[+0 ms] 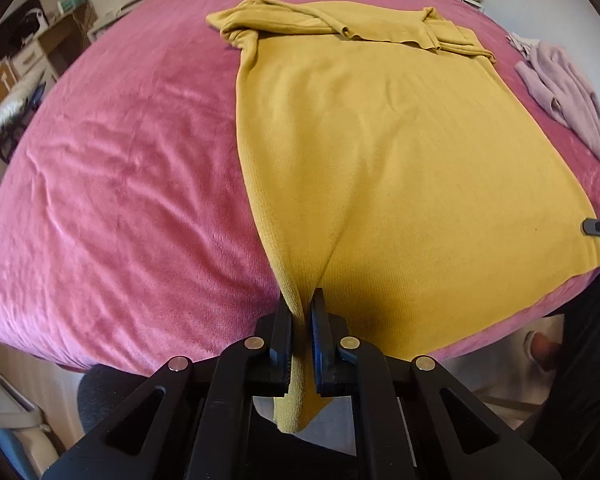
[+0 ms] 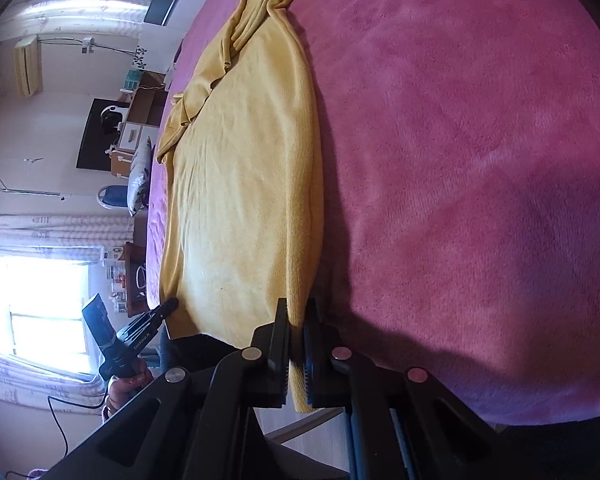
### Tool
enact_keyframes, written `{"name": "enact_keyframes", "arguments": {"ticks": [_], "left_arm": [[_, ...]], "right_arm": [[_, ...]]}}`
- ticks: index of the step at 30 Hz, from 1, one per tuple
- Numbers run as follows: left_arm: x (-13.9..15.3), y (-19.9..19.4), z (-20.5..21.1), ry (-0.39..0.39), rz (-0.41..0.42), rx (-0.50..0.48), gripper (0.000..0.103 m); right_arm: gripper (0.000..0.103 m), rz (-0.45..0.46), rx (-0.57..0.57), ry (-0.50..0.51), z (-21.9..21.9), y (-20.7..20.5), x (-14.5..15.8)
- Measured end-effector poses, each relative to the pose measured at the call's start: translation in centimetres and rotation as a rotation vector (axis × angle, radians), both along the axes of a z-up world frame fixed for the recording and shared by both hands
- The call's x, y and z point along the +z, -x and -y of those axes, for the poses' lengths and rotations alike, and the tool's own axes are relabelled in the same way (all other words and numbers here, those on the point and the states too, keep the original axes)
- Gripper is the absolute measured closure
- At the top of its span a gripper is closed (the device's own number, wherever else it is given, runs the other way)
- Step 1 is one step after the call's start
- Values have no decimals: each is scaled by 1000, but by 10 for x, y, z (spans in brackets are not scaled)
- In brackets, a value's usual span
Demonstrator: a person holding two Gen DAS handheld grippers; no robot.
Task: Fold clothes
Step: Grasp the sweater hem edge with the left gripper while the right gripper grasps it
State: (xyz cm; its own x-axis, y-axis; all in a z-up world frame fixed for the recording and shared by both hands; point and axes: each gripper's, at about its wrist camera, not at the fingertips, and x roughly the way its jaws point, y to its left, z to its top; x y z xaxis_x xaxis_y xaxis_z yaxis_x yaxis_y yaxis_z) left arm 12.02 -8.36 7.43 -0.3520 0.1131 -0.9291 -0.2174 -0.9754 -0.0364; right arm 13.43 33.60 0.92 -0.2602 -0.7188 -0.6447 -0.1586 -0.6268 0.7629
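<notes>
Both grippers, left gripper (image 1: pixel 301 312) and right gripper (image 2: pixel 297 316), pinch the yellow sweater's (image 1: pixel 400 152) near hem corners; its long axis runs away across the bed (image 1: pixel 120 160).

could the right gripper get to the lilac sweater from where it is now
Probably not yet: the right gripper is shut on the yellow sweater's hem. The lilac sweater itself lies uncovered.

Mustard-yellow fine-ribbed knit sweater (image 1: pixel 400 160), matt and soft, spread over plush pink fleece bed cover (image 1: pixel 120 180) with brushed, faintly sheened nap. Pale lilac fuzzy knit garment (image 1: pixel 560 92) near right edge of bed. Matt black plastic left tool (image 1: pixel 301 312) and right tool (image 2: pixel 298 316), dotted with round brushed-metal rivets.
</notes>
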Motion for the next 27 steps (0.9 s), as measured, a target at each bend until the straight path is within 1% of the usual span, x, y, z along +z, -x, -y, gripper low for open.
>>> {"name": "enact_keyframes", "arguments": {"ticks": [2, 5, 8, 12, 18, 19, 20, 23, 24, 25, 26, 27], "left_arm": [[1, -1, -3, 12, -7, -8, 95], [4, -2, -8, 29, -18, -19, 95], [6, -3, -13, 46, -30, -30, 95], [13, -12, -2, 10, -16, -33, 95], [24, -24, 17, -49, 7, -37, 95], [26, -26, 21, -59, 11, -38, 96], [28, -28, 24, -68, 14, -38, 99], [28, -38, 40, -118, 38, -24, 99], [26, -42, 43, -113, 35, -21, 99], [25, -46, 44, -103, 28, -19, 99], [23, -50, 46, -93, 21, -17, 99], [21, -46, 49, -119, 18, -5, 99]], "right_arm": [[99, 7, 2, -2, 1, 1, -2], [99, 12, -5, 25, 4, 2, -9], [99, 0, 42, 9, 10, 2, -4], [99, -16, 103, -13, 15, 2, 6], [99, -34, 127, -30, 5, -2, 22], [99, -32, 123, -21, 2, -3, 24], [99, -31, 121, -16, 0, -4, 25], [99, -38, 114, 1, -2, -9, 30], [99, -43, 112, 11, -3, -11, 31], [99, -52, 114, 1, -2, -12, 33], [99, -64, 111, -35, -1, -12, 34], [96, -81, 113, -69, 0, -9, 33]]}}
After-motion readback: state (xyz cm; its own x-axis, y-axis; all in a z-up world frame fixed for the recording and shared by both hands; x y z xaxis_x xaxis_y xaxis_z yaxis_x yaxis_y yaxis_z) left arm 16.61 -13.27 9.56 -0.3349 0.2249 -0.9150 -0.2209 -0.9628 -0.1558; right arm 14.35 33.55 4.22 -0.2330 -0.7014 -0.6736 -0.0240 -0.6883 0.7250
